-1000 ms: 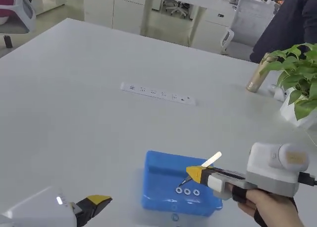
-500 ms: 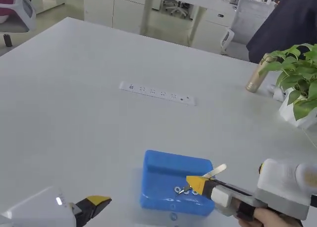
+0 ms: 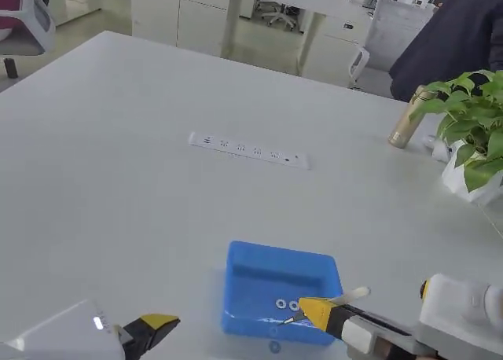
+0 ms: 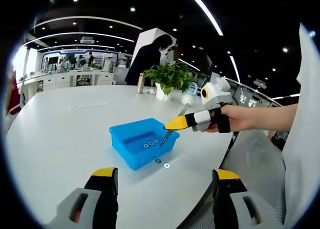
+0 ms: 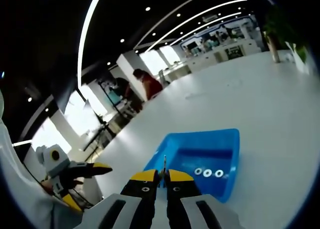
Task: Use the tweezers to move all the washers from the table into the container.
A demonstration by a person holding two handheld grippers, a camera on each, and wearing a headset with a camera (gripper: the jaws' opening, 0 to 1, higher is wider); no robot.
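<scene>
The blue container (image 3: 314, 267) sits near the table's front edge and holds three washers (image 5: 207, 172), also seen as washers (image 4: 150, 144). Two more washers (image 4: 162, 163) lie on the table just outside its front wall, one visible as a washer (image 3: 274, 346). My right gripper (image 3: 312, 310) is shut on the tweezers (image 3: 292, 318), whose tip hangs over the container's near wall with nothing visible in it. From the left gripper view, the right gripper (image 4: 172, 123) and tweezers (image 4: 166, 136) point down at the container (image 4: 125, 139). My left gripper (image 4: 165, 175) hovers open at the near left, apart from everything.
A white power strip (image 3: 248, 150) lies mid-table. A potted plant (image 3: 471, 132) and a gold bottle (image 3: 406, 118) stand at the right edge. A person in dark clothes stands behind the plant. Chairs and desks lie beyond the table.
My right gripper has drawn back toward me and lower in the view, bringing the tweezers tip from above the washers in the container to its near wall. The left gripper has stayed put.
</scene>
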